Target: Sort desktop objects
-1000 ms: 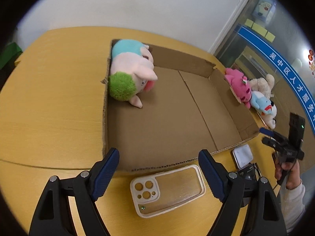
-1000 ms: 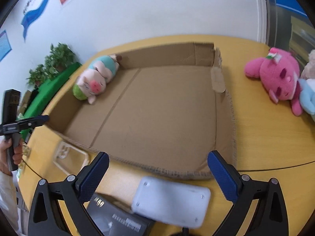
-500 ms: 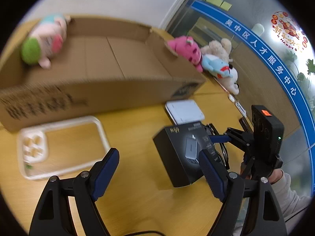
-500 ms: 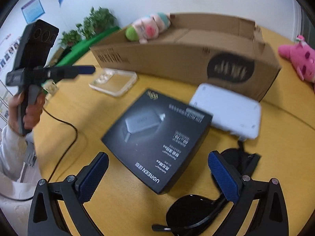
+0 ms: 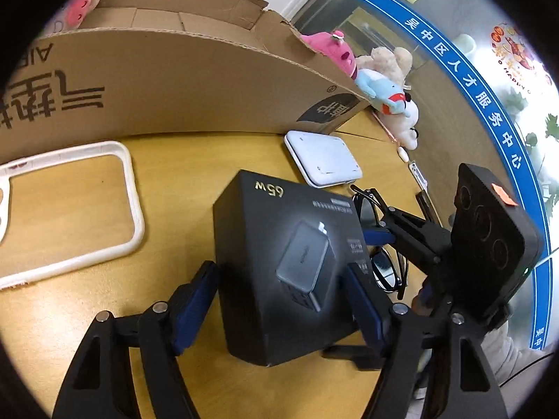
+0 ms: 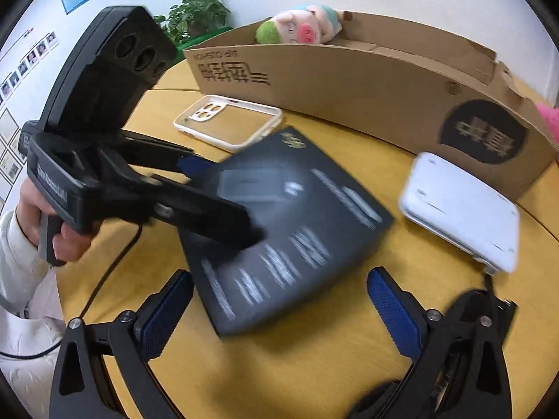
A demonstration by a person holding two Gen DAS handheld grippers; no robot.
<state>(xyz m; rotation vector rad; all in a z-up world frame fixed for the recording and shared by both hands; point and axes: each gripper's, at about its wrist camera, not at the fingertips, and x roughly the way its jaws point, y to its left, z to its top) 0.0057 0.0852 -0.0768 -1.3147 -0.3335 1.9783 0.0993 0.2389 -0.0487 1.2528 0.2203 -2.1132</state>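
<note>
A black charger box (image 5: 290,262) lies on the yellow table in front of the cardboard carton (image 5: 174,87). My left gripper (image 5: 279,286) straddles it. Its jaws are closing, and the blue pads (image 5: 195,300) meet the box's two sides. From the right wrist, the left gripper (image 6: 227,202) reaches in from the left over the black charger box (image 6: 297,230). My right gripper (image 6: 279,310) hangs open just short of the box's near corner, nothing between its fingers. It also shows as the right gripper (image 5: 384,230) beyond the box.
A clear phone case (image 5: 136,209) with a white rim lies left of the box, a white flat device (image 5: 325,160) behind it, black sunglasses (image 5: 384,272) to its right. A pig plush (image 6: 300,26) sits in the carton. More plush toys (image 5: 380,90) lie beyond it.
Both grippers dropped from above the carton to the table in front of it. The left gripper moved onto the black charger box and its jaws narrowed around it. The right gripper came closer.
</note>
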